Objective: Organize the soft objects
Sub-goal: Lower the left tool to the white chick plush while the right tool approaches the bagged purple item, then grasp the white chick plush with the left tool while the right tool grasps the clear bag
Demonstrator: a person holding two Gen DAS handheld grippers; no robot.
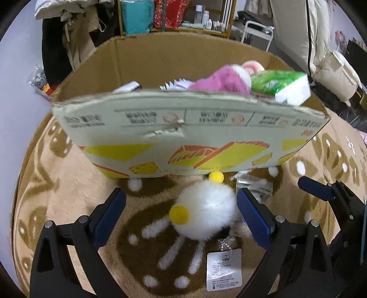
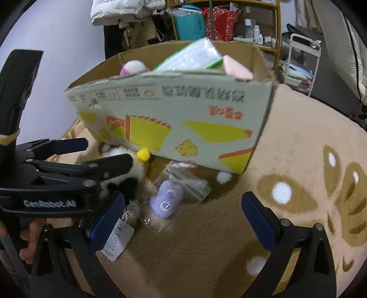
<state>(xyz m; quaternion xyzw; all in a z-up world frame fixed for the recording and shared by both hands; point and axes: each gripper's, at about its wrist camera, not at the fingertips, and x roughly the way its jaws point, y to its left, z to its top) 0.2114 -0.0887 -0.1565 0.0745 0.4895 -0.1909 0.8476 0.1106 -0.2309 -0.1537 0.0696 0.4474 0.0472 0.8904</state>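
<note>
A white fluffy plush ball (image 1: 205, 209) with yellow pompoms and a paper tag (image 1: 223, 269) lies on the rug in front of an open cardboard box (image 1: 183, 135). My left gripper (image 1: 181, 215) is open with its fingers on either side of the plush. The box holds a pink plush (image 1: 220, 80) and a green-and-white pack (image 1: 278, 83). In the right wrist view, my right gripper (image 2: 182, 222) is open above a purple toy in a clear bag (image 2: 166, 199). The left gripper (image 2: 98, 158) shows there over the plush (image 2: 137, 165).
A beige and brown patterned rug (image 2: 286, 160) covers the surface. Shelves with bags and bottles (image 1: 174, 16) stand behind the box. A white trolley (image 2: 300, 64) and cream bedding (image 1: 321, 45) are at the back right. The right gripper's finger (image 1: 318, 188) shows at right.
</note>
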